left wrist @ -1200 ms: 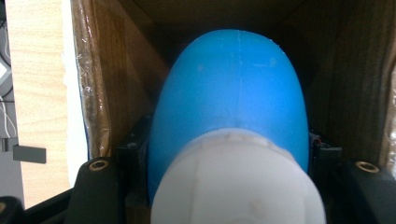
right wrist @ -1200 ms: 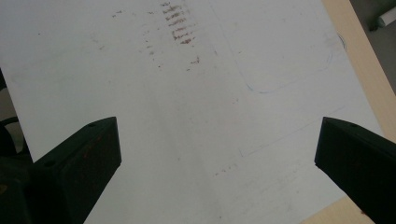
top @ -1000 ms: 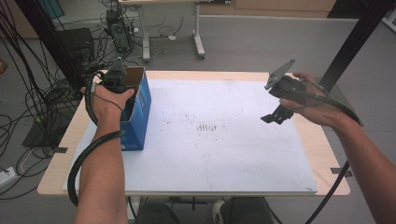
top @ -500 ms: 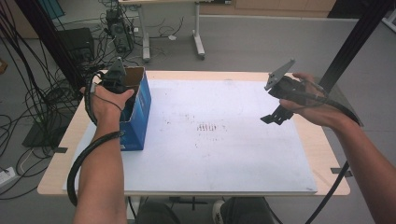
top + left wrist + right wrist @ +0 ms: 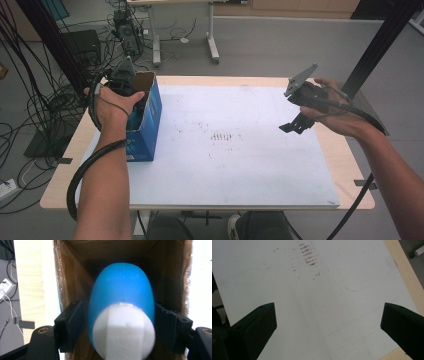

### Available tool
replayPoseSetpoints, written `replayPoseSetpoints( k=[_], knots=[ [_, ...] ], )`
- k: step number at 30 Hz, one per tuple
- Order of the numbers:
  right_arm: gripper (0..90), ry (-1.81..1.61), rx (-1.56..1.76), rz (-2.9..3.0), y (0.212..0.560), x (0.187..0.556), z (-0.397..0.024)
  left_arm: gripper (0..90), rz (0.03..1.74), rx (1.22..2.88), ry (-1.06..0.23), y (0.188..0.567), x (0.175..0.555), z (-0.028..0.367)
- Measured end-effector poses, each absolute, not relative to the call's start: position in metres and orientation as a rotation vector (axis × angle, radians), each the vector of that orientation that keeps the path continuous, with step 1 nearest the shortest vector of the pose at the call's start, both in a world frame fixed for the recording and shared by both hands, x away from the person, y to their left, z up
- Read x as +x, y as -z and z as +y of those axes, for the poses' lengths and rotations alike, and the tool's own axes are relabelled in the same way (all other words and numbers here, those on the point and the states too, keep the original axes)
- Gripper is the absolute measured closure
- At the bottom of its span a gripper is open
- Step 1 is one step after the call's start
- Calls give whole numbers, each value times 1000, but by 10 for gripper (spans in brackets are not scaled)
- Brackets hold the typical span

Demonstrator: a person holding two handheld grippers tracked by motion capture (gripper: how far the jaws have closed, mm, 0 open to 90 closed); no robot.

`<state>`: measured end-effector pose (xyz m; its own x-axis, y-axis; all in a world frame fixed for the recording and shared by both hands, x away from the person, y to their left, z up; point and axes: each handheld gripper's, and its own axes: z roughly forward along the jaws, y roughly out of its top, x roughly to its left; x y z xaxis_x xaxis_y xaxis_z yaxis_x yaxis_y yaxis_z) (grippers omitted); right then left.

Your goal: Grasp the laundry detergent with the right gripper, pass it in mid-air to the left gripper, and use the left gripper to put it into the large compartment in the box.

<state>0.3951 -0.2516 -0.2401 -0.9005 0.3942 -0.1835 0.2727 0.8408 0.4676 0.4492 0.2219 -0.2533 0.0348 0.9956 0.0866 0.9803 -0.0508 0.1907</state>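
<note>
Boxes: we count one blue carton (image 5: 146, 125) on the tabletop (image 5: 345, 150).
Left hand-held gripper (image 5: 122, 322): just opening around one blue-white object (image 5: 121, 312), a gap showing.
Right hand-held gripper (image 5: 328, 322): wide, holding nothing.

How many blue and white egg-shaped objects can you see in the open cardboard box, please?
1: a blue and white egg-shaped object sits between the left gripper's jaws inside the blue cardboard box. Others may be hidden beneath.

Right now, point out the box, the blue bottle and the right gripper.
box (image 5: 148, 131): high view, blue side wall.
blue bottle (image 5: 122, 287): left gripper view, rounded blue body.
right gripper (image 5: 328, 322): right gripper view, midway between its open jaws.
</note>
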Motion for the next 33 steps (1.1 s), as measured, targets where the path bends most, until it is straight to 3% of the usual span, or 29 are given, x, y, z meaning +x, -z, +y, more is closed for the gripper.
replayPoseSetpoints(
  k=[18,29,33],
  knots=[
    [1,-647,530,2750,240,398,-252,248,1979,2258,-454,192,434,212],
    [1,-610,544,2772,244,407,-252,207,1790,2328,-452,177,443,164],
    [1,-605,547,2775,244,410,-251,146,1707,2370,-423,178,446,144]
  ],
)
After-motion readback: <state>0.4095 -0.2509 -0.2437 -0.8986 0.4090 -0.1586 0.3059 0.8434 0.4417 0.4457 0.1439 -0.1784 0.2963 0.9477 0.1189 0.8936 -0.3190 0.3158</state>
